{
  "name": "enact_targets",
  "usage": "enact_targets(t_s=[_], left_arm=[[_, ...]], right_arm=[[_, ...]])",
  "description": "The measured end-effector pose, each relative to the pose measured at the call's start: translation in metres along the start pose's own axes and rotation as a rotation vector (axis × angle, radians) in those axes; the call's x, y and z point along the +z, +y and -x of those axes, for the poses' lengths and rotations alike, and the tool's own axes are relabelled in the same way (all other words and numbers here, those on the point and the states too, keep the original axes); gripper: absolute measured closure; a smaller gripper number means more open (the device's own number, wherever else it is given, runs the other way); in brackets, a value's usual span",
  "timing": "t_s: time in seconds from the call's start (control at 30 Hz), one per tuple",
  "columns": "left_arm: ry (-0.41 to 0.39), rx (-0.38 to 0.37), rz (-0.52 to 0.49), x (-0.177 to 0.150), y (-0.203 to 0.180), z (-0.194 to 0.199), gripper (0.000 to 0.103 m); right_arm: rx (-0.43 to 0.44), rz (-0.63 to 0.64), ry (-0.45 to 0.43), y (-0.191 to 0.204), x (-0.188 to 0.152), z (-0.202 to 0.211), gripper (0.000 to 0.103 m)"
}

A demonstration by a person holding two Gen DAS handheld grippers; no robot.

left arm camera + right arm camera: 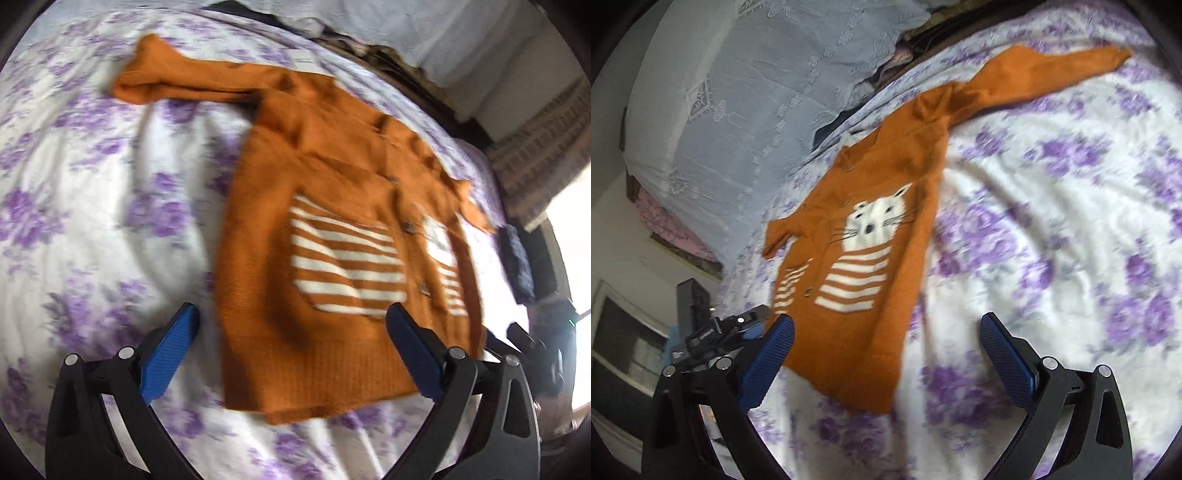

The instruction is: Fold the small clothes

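Note:
An orange knit cardigan (314,206) with white stripes, buttons and a white cat face lies spread flat on the bed. One sleeve (159,77) stretches out to the far left in the left wrist view. The same cardigan (871,229) shows in the right wrist view, its long sleeve (1052,70) reaching up to the right. My left gripper (291,314) hovers open above the hem, holding nothing. My right gripper (886,321) is open over the hem's right corner, also with nothing in it. Both views are blurred by motion.
A white bedsheet with purple flowers (92,206) covers the bed. A pale embroidered cloth (738,92) lies along the far edge. A dark folded item (521,266) sits at the right edge. The other gripper's body (713,332) shows at the left.

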State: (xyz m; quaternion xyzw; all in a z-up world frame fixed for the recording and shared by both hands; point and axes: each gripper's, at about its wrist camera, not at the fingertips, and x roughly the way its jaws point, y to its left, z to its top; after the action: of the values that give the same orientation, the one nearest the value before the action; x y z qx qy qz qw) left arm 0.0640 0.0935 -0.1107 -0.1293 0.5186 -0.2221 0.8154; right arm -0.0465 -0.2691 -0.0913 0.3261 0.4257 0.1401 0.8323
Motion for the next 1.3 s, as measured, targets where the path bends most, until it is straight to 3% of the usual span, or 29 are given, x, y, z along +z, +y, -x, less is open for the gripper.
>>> enact_targets(t_s=[0.07, 0.17, 0.23, 0.3, 0.33, 0.43, 0.53, 0.67, 0.73, 0.77, 0.8, 0.83, 0.87, 0.93, 1.07, 1.13, 1.27, 1.3], left_arm=[[0.001, -0.035, -0.032, -0.001, -0.011, 0.001, 0.007], [0.006, -0.007, -0.057, -0.001, -0.017, -0.005, 0.012], [0.034, -0.004, -0.035, 0.0, -0.012, -0.015, 0.03], [0.028, 0.001, -0.031, 0.002, -0.012, -0.018, 0.037], [0.025, -0.007, -0.036, 0.002, -0.014, -0.017, 0.048], [0.031, -0.03, -0.025, -0.004, -0.013, -0.013, 0.058], [0.04, -0.029, 0.022, -0.01, -0.001, -0.009, 0.056], [0.039, -0.123, 0.12, -0.009, 0.02, -0.008, 0.053], [0.038, -0.147, 0.128, -0.006, 0.019, -0.013, 0.048], [0.03, -0.132, 0.108, -0.004, 0.014, -0.014, 0.049], [0.016, -0.089, 0.079, -0.005, 0.008, -0.015, 0.062], [0.008, -0.06, 0.058, -0.006, 0.004, -0.014, 0.085], [0.004, -0.056, 0.047, -0.008, 0.002, -0.012, 0.091], [-0.019, -0.094, 0.07, -0.014, -0.001, -0.001, 0.093], [-0.054, -0.12, 0.01, -0.04, -0.024, 0.022, 0.093], [-0.03, -0.114, -0.017, -0.06, -0.037, 0.019, 0.093], [0.02, -0.046, -0.026, -0.078, -0.038, 0.0, 0.088], [0.02, -0.053, -0.012, -0.075, -0.037, 0.004, 0.085]], right_arm=[[0.012, 0.005, 0.026, 0.006, 0.002, -0.008, 0.008], [0.047, -0.002, 0.087, 0.008, 0.007, -0.025, 0.036], [0.044, -0.019, 0.13, 0.007, 0.01, -0.04, 0.046], [0.02, -0.006, 0.118, 0.007, 0.012, -0.044, 0.054], [0.015, 0.006, 0.11, 0.009, 0.012, -0.044, 0.056], [0.005, 0.027, 0.091, 0.006, 0.008, -0.043, 0.071], [0.031, -0.001, 0.105, -0.004, 0.01, -0.043, 0.073], [0.043, 0.025, 0.108, -0.002, 0.008, -0.042, 0.061], [0.028, 0.049, 0.102, 0.003, 0.007, -0.045, 0.06], [0.015, 0.068, 0.096, 0.006, 0.006, -0.046, 0.067], [0.003, 0.086, 0.087, 0.008, 0.006, -0.046, 0.085], [-0.008, 0.095, 0.078, 0.008, 0.006, -0.046, 0.091], [0.012, 0.075, 0.067, 0.004, 0.008, -0.042, 0.093], [0.043, 0.05, 0.05, 0.0, 0.013, -0.032, 0.095], [0.025, 0.116, 0.01, 0.002, 0.025, 0.007, 0.098], [0.004, 0.131, 0.028, -0.005, 0.027, 0.02, 0.098], [-0.102, 0.171, 0.194, -0.035, 0.009, 0.006, 0.097], [-0.098, 0.202, 0.173, -0.037, 0.005, 0.008, 0.097]])
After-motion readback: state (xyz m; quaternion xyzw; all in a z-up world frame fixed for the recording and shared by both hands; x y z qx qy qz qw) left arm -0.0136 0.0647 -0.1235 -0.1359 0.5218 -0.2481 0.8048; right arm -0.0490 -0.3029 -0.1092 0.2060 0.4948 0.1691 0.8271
